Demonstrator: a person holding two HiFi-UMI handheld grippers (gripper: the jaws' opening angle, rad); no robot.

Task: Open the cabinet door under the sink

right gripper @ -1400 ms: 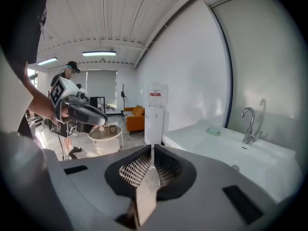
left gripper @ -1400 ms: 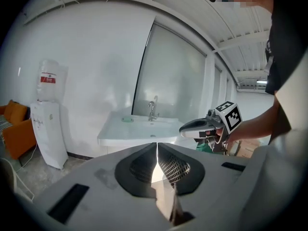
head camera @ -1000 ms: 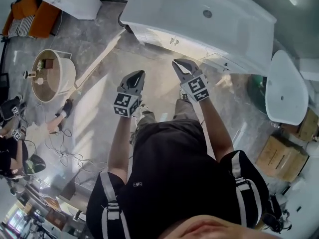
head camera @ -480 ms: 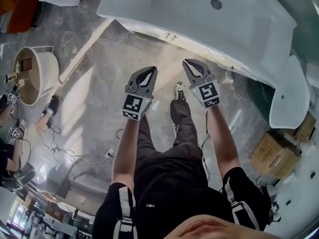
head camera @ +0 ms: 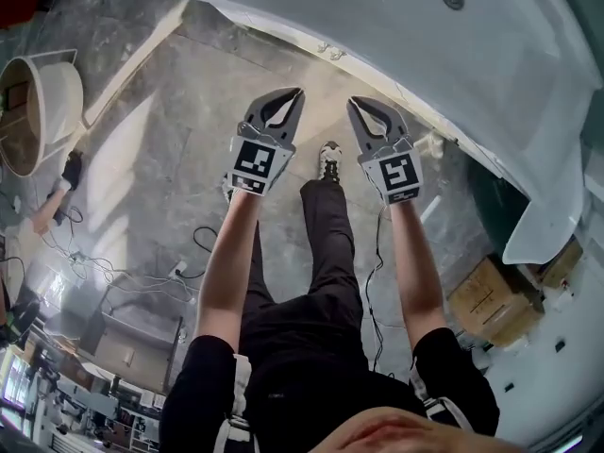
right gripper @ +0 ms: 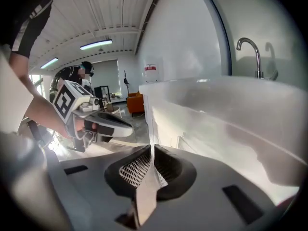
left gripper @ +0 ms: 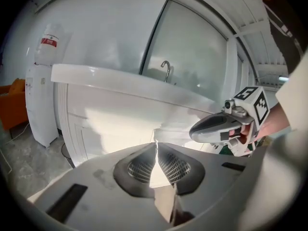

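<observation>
The white sink vanity (head camera: pixel 396 36) runs across the top of the head view. Its cabinet front (head camera: pixel 283 34) is closed, with two small handles (head camera: pixel 329 52) side by side. My left gripper (head camera: pixel 294 93) and right gripper (head camera: pixel 355 103) hang side by side just short of those handles, touching nothing. Both are shut and hold nothing. In the left gripper view the shut jaws (left gripper: pixel 156 147) face the white cabinet front (left gripper: pixel 106 124) under the faucet (left gripper: pixel 166 70). In the right gripper view the shut jaws (right gripper: pixel 151 150) point along the vanity's side (right gripper: pixel 216 119).
A white toilet bowl (head camera: pixel 545 210) and cardboard boxes (head camera: pixel 491 302) stand at the right. At the left, a round tub (head camera: pixel 42 111) sits above cables (head camera: pixel 94 264) lying on the grey floor. My shoe (head camera: pixel 328 161) is below the grippers. A white column (left gripper: pixel 41 102) stands left of the vanity.
The vanity has come closer and slid toward the top of the view. Both grippers have moved forward toward the cabinet handles. Their jaws have stayed shut.
</observation>
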